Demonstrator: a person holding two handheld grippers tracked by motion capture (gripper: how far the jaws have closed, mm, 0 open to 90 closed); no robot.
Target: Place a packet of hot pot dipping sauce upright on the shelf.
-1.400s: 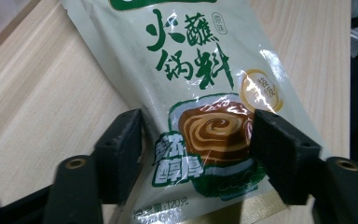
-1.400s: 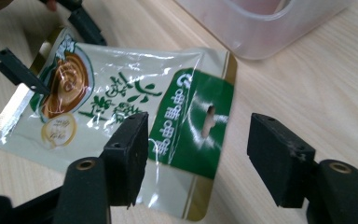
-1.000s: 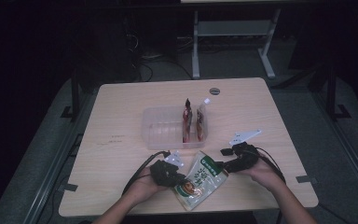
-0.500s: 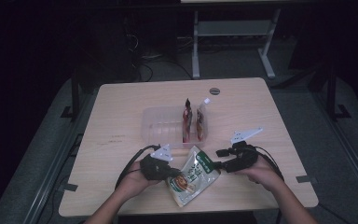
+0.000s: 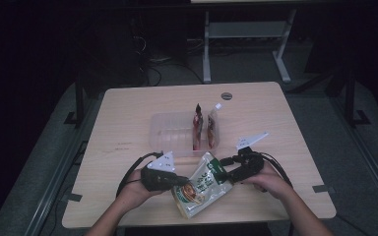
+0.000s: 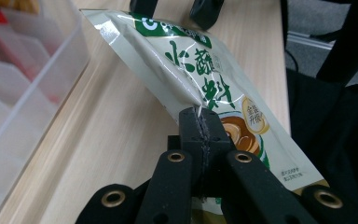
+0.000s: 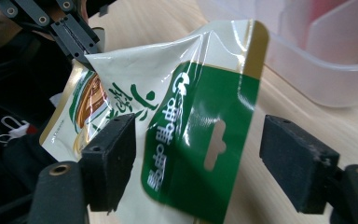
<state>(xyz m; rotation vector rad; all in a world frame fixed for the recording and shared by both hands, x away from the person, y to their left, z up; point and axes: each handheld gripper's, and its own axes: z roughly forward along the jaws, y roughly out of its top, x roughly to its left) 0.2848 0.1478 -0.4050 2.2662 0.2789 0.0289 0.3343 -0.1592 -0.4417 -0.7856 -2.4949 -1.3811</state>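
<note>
Near the bench's front edge, the left gripper (image 6: pixel 199 122) pinches the glossy green-and-cream foil pouch (image 5: pixel 200 184); the right gripper (image 7: pixel 200 161) straddles its far, hang-hole end, jaws apart.

A clear plastic bin (image 5: pixel 170 132) is positioned on the wooden table (image 5: pixel 128 113), just beyond the claws. Two upright red-and-clear packets (image 5: pixel 204 129) are held in its right end, ahead of the right claw. A small round grey disc (image 5: pixel 226 95) is located on the tabletop well beyond the bin. A metal frame (image 5: pixel 246 34) is seen on the floor past the table.
</note>
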